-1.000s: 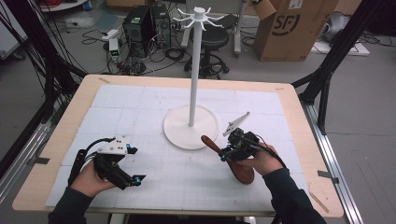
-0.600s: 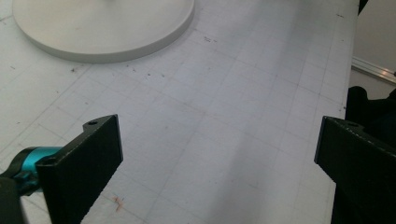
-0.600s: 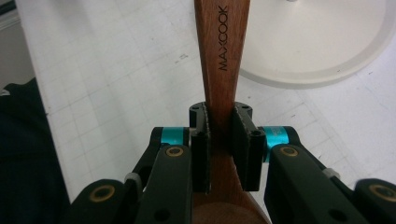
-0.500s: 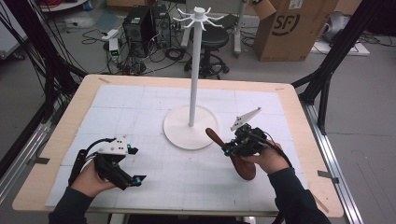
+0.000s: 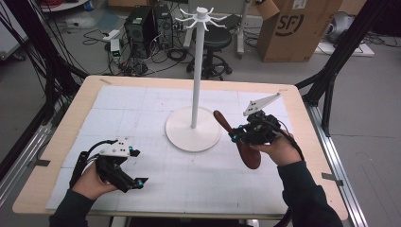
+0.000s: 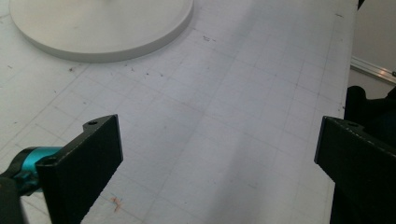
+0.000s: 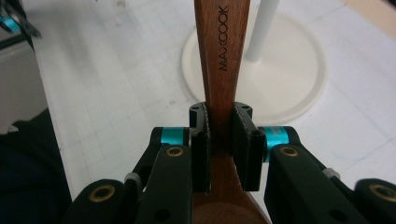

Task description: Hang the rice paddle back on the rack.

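Observation:
A dark wooden spoon (image 5: 246,149) hangs above the table right of the white hook stand (image 5: 196,71). My right gripper (image 5: 237,135) is shut on its handle, bowl end towards the person. In the right gripper view both pads clamp the wooden spoon (image 7: 219,56), marked MAXCOOK, and the handle points at the stand's round base (image 7: 285,79). My left gripper (image 5: 137,182) rests low over the mat at the front left, jaws wide apart. In the left gripper view its fingers (image 6: 84,161) stand far apart over bare mat, with the stand's base (image 6: 98,28) ahead.
A white gridded mat (image 5: 142,113) covers the wooden table (image 5: 80,104). The stand's pole rises tall at mid-table with hooks at its top (image 5: 202,16). Beyond the table's far edge are a chair, computers, cables and a cardboard box (image 5: 293,28).
My right gripper has lifted the wooden spoon off the mat and carried it slightly right. The left gripper has stayed in place.

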A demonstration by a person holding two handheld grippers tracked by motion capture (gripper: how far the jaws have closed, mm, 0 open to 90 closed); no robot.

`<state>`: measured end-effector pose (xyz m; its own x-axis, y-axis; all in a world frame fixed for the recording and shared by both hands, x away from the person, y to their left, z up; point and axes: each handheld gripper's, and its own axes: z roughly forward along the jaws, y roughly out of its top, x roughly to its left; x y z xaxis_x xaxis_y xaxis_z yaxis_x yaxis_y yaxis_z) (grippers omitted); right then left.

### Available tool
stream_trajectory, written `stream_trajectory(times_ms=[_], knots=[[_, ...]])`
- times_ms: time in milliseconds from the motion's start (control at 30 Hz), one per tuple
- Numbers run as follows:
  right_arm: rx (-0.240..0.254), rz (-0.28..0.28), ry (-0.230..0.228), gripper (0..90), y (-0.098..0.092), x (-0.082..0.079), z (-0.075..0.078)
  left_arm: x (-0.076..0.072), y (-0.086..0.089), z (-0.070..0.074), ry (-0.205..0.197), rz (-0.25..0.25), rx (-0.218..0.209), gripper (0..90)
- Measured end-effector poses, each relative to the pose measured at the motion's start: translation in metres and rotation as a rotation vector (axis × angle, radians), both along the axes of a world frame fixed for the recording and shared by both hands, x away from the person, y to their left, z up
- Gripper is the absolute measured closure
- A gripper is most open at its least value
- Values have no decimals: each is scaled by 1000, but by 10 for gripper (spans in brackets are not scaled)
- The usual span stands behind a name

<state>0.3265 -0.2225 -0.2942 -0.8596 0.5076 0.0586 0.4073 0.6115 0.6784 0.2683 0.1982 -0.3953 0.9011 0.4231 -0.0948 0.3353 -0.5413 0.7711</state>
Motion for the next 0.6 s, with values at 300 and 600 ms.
stream_trajectory(times_ms=[300, 600], knots=[[58, -26, -66, 792, -6, 3, 31, 0, 0, 1, -1, -6, -3, 16], [94, -35, -116, 792, -7, 7, 60, 0, 0, 1, -1, -6, -4, 16]])
